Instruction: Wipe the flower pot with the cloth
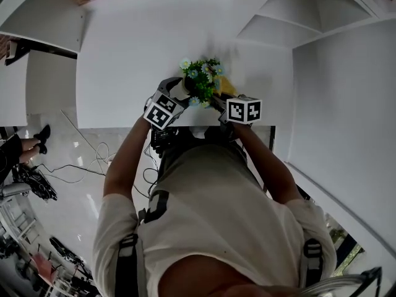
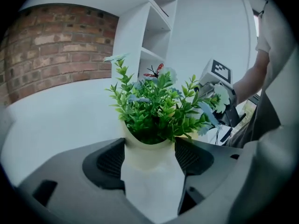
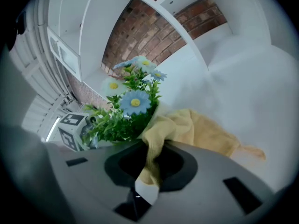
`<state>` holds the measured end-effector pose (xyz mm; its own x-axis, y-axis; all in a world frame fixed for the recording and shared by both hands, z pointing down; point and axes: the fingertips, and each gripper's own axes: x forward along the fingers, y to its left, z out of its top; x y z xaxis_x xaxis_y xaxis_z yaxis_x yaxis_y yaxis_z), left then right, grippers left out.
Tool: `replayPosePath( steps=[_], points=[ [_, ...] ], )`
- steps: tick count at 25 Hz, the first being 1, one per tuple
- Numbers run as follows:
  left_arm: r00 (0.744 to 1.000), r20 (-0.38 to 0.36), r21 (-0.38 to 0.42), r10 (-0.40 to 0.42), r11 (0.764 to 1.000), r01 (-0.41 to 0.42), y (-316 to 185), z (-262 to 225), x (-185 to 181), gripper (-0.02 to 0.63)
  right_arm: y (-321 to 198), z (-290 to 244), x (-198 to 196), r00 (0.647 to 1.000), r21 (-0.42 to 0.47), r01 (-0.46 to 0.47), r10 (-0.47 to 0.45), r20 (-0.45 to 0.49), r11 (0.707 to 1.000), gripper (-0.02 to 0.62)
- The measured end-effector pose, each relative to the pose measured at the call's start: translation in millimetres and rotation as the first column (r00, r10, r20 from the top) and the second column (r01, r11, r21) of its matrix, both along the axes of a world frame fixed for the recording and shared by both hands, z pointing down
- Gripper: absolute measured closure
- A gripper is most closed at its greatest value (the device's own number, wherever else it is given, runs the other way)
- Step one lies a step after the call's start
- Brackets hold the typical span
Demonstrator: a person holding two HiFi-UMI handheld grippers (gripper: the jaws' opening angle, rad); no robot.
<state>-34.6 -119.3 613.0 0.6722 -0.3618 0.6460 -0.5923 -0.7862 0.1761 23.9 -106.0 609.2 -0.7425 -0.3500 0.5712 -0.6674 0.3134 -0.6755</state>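
Note:
A cream flower pot (image 2: 147, 153) with green leaves and pale blue daisies (image 1: 201, 80) stands on the white table (image 1: 142, 54). In the left gripper view my left gripper (image 2: 149, 160) is shut on the pot, one pad on each side of its wall. My right gripper (image 3: 149, 164) is shut on a yellow cloth (image 3: 191, 129), which lies bunched against the pot's side under the leaves (image 3: 121, 122) and spreads over the table to the right. In the head view both grippers, the left (image 1: 179, 93) and the right (image 1: 224, 101), flank the plant.
White shelving (image 1: 291, 17) stands at the table's right end. A brick wall (image 2: 56, 50) runs behind the table. The table's near edge (image 1: 124, 127) is just below the grippers, with cables (image 1: 93, 159) on the floor to the left.

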Motion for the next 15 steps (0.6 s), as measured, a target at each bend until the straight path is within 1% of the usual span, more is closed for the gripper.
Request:
replayPosePath(
  steps=[2,5,7,8,11,13,15],
  points=[
    [0.998,0.002,0.000,-0.057,0.998,0.057,0.7,0.2,1.5,0.255,7.8,1.5,-4.2,1.000,-0.010,0.015,-0.015,0.004,1.000,0.537],
    [0.989,0.003,-0.011,-0.150,0.989,0.150,3.8,-0.5,6.2,0.255,16.8,2.8,-6.0,1.000,-0.028,0.029,-0.029,0.013,0.999,0.535],
    [0.986,0.000,-0.019,-0.168,0.986,0.168,8.3,-1.1,7.4,0.255,18.5,3.6,-3.2,0.999,-0.035,0.027,-0.026,0.019,0.999,0.536],
    [0.988,0.001,-0.022,-0.151,0.988,0.151,11.1,-1.2,7.3,0.255,17.6,3.4,-0.7,1.000,-0.035,0.023,-0.022,0.021,0.999,0.535],
    [0.999,0.023,0.002,-0.045,0.999,0.045,17.0,-4.4,1.6,0.255,9.3,-1.3,9.3,0.999,-0.024,-0.010,0.011,0.030,1.000,0.535],
    [0.998,0.054,0.024,0.017,1.000,-0.018,16.4,-2.6,-7.0,0.255,1.6,-5.8,16.8,0.998,-0.013,-0.046,0.046,0.033,0.999,0.535],
    [0.993,0.094,0.020,0.065,0.998,-0.067,12.7,2.3,-13.4,0.255,-5.6,-9.2,22.9,0.997,-0.001,-0.071,0.071,0.034,0.997,0.535]
  ],
)
